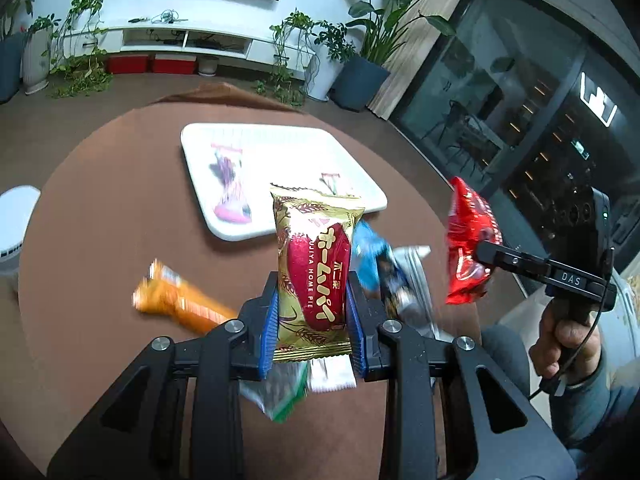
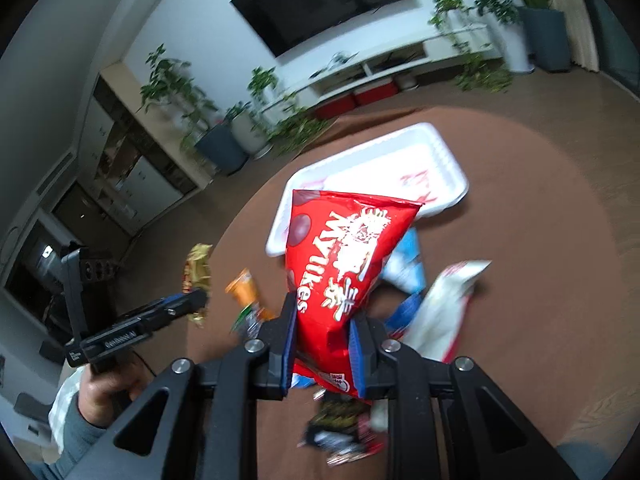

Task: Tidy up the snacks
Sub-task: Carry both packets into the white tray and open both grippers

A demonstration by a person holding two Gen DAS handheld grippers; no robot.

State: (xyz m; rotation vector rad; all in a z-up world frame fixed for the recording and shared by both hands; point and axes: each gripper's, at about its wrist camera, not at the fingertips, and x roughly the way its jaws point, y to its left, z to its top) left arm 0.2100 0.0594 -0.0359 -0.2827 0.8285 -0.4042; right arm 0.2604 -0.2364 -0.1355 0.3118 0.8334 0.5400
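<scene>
The gold pie pack [image 1: 312, 276] is clamped in the left gripper [image 1: 312, 312], and the red bag [image 2: 340, 280] in the right gripper [image 2: 323, 344]; both are held above the table [image 1: 100, 220]. Two packets are already seen in the white tray [image 1: 280, 140]. An orange pack [image 1: 180, 304], blue pack [image 1: 370, 256] and others remain to be sorted.

Beside the white tray [image 1: 360, 184], a gold packet [image 1: 314, 276] with a red oval and wheat pattern is seen. A red bag [image 2: 340, 276] with white letters, an orange pack [image 1: 180, 304] and a blue pack [image 1: 370, 256] are seen near the tray on the brown table [image 1: 100, 200].
</scene>
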